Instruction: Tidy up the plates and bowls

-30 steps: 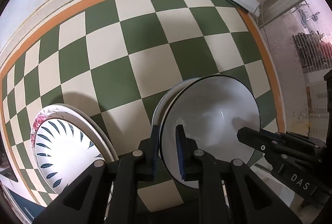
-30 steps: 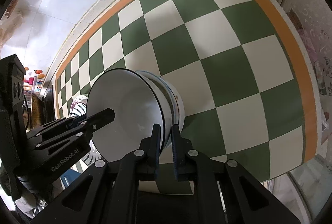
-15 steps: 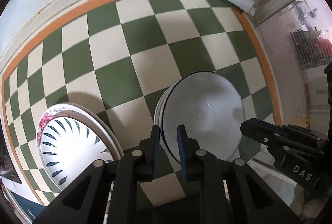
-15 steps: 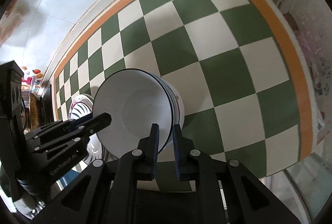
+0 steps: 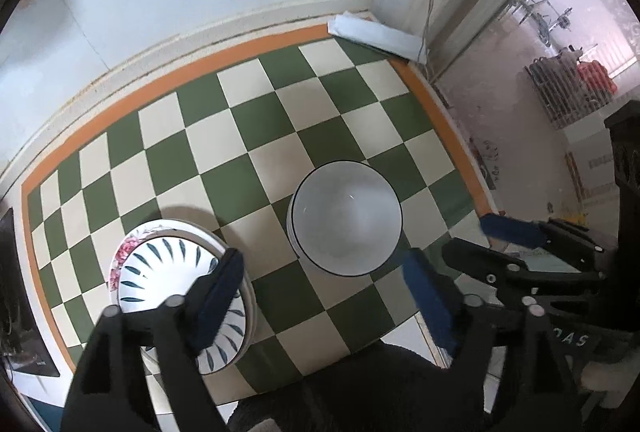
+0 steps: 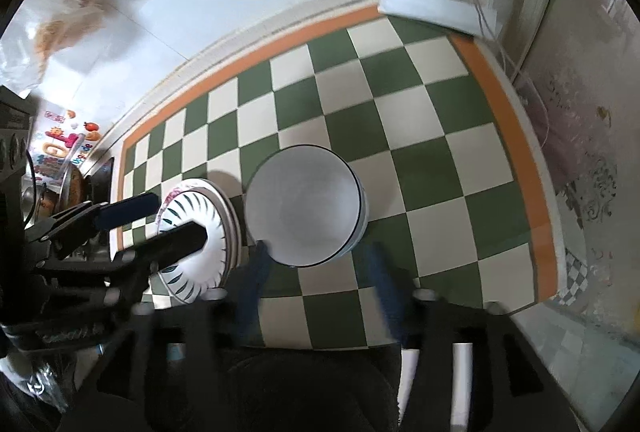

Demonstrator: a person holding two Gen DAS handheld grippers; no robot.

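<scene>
Resting on checkered cloth (image 5: 256, 135): white black-rimmed bowl (image 5: 346, 218); both grippers' jaws opening, empty.

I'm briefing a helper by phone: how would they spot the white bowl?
Find the green-and-cream checkered tabletop. Two stacks stand side by side near its front edge. The white bowl tops the right one: deep, plain, thin dark rim, unlike the leaf-patterned plate.

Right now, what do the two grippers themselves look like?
Both are black linkage frames with silver pivot bolts and long fingers faced with blue pads. The left gripper and right gripper match. White lettering marks the body of each, as seen from the other's camera.
</scene>
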